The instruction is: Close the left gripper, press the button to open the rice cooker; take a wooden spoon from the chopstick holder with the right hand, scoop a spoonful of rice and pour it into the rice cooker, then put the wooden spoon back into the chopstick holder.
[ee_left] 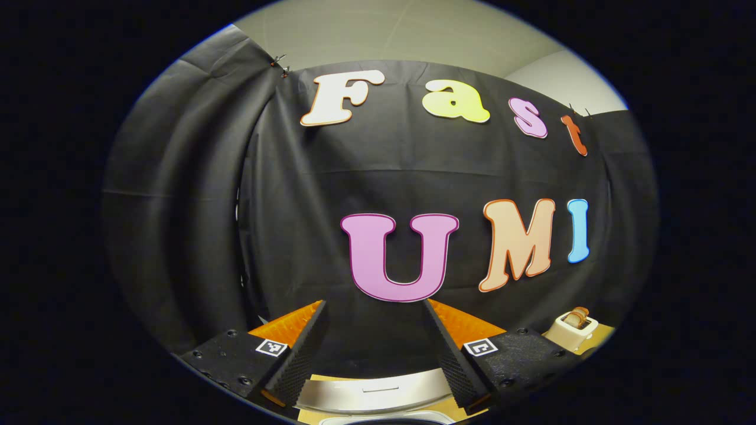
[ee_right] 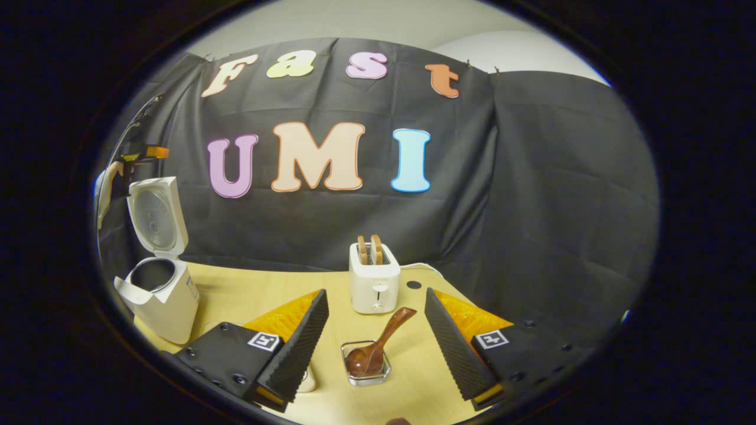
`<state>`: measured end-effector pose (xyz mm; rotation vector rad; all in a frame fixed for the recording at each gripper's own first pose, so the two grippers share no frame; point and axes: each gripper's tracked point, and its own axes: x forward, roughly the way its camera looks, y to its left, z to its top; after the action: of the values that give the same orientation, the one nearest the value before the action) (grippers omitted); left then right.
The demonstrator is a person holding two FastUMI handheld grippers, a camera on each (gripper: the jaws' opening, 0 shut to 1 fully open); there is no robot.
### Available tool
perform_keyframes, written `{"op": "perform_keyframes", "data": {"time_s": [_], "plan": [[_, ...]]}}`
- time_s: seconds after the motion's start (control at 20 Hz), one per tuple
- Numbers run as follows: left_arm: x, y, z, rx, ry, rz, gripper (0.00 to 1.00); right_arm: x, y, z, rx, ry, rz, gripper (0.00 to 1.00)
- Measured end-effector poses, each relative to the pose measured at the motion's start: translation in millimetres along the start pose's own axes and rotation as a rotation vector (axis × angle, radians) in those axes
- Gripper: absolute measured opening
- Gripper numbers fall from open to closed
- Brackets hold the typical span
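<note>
Cooker (ee_right: 159, 289) open at far left; my right gripper (ee_right: 376, 339), fingers spread, nears the spoon (ee_right: 378, 348). A crooked pinch could tip its holder (ee_right: 367, 378).

Black cloth (ee_right: 531, 195) hangs in folds as the wall behind a light wooden table (ee_right: 260, 289). Above the cloth, a pale ceiling (ee_left: 401, 35) is visible.
</note>
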<state>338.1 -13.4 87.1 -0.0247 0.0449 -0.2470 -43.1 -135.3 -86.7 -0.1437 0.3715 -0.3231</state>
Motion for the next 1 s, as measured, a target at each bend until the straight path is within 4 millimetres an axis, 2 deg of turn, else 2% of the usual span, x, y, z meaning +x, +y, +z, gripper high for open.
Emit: {"op": "perform_keyframes", "data": {"time_s": [0.1, 0.15, 0.25, 0.4, 0.45, 0.6, 0.7, 1.0], "plan": [[8, -3, -17, 0.011, 0.045, -0.008, 0.92, -1, -1, 3, -0.008, -0.004, -0.005, 1.0], [10, -3, -22, 0.01, 0.063, -0.004, 0.9, -1, 0, 6, -0.008, -0.004, -0.002, 1.0], [14, -4, -31, -0.012, 0.083, -0.001, 0.93, 0, 2, 10, -0.008, -0.011, 0.007, 1.0], [11, -6, -56, -0.046, 0.156, 0.005, 0.93, 2, 7, 16, -0.021, -0.021, 0.031, 1.0], [6, -3, -65, -0.054, 0.184, 0.027, 0.93, 3, 10, 19, -0.023, -0.026, 0.041, 1.0], [-5, -8, -65, -0.034, 0.171, 0.026, 0.9, 10, 18, 24, -0.029, -0.037, 0.081, 1.0], [-15, -10, -67, -0.028, 0.17, 0.032, 0.93, 13, 25, 27, -0.027, -0.042, 0.11, 1.0], [-57, -19, -76, -0.066, 0.182, 0.047, 0.93, 14, 36, 35, -0.033, -0.062, 0.18, 1.0]]}}
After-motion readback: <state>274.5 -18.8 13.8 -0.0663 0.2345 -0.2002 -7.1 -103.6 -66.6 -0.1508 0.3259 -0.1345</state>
